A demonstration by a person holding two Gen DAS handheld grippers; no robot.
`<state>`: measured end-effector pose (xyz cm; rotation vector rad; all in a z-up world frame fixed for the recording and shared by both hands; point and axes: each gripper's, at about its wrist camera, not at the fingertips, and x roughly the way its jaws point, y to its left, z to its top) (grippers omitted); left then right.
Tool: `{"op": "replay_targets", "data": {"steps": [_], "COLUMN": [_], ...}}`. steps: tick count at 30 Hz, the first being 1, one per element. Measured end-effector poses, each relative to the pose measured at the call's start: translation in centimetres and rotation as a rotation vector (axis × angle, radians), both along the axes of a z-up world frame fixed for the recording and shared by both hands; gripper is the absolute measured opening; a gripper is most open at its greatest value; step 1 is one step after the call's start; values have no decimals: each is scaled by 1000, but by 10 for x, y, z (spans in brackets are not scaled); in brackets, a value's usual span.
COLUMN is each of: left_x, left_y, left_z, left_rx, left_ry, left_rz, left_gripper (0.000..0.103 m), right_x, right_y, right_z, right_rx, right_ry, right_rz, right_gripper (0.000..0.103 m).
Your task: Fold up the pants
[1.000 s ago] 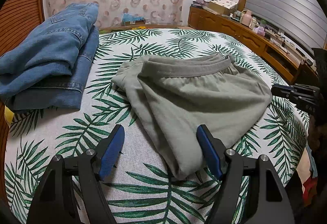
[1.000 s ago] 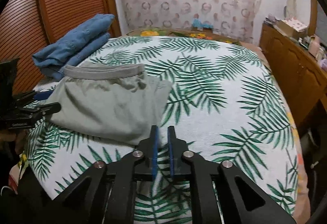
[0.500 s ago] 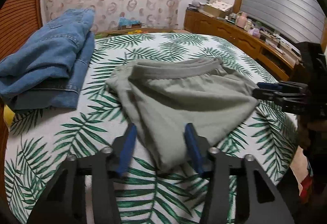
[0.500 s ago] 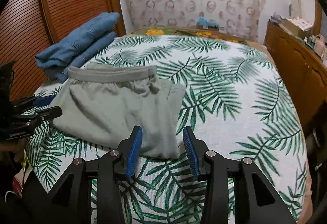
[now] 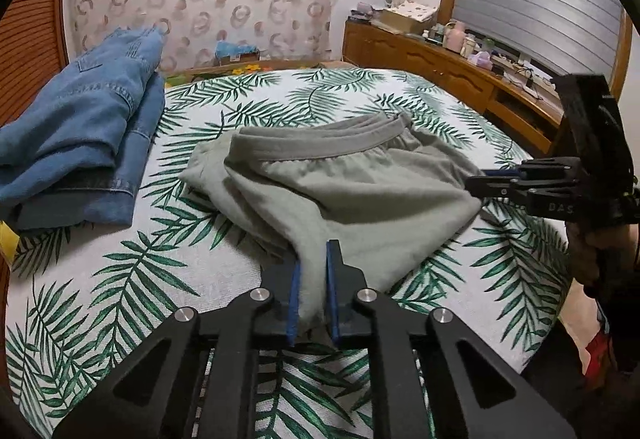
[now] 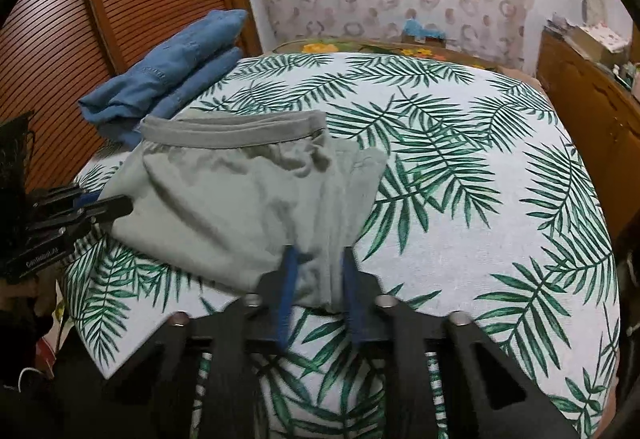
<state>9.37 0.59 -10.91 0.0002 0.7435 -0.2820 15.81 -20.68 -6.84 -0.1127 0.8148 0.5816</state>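
Grey-green pants (image 5: 360, 191) lie folded on the palm-leaf bedspread (image 5: 132, 279), waistband toward the wall. My left gripper (image 5: 314, 259) is closing on the near folded corner, and its blue pads press the cloth. In the right wrist view the pants (image 6: 224, 195) spread to the left. My right gripper (image 6: 318, 253) is closing on their near right corner, with bunched cloth filling the gap between its pads. Each gripper shows in the other's view: the right gripper (image 5: 486, 177) pinches the pants' right edge, and the left gripper (image 6: 120, 205) is at their left edge.
Folded blue jeans (image 5: 80, 127) are stacked at the far left of the bed, next to a slatted wooden door (image 6: 100, 19). A cluttered wooden sideboard (image 5: 440, 63) runs along the right wall. The bedspread (image 6: 480, 179) to the right of the pants is bare.
The left gripper's jaws went from wide open to shut on the pants' near corner. The right gripper's jaws opened, moved forward over the other corner and shut on it.
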Motion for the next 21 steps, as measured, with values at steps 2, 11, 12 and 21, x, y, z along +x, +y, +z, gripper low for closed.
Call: {"op": "replay_targets", "data": {"steps": [2,11,12,21], "left_x": [-3,-37,-39,-58], "left_y": [1,-1,0,6], "left_z": [4,25,26,16], "left_rx": [-11,-48,-50,-54], "left_ry": [-9,-51,-50,-12], "left_rz": [0,-27,-28,-25], "left_gripper": [12,12,12,12], "right_x": [-5,-36,-40,-73], "right_y": [-1,-17,-18,-21], "right_z": [3,17,18,11], "right_rx": [1,65,69,48], "right_ry": [-18,-44,-44,-39], "right_rz": [6,16,19,56], "right_gripper": [10,8,8,8]}}
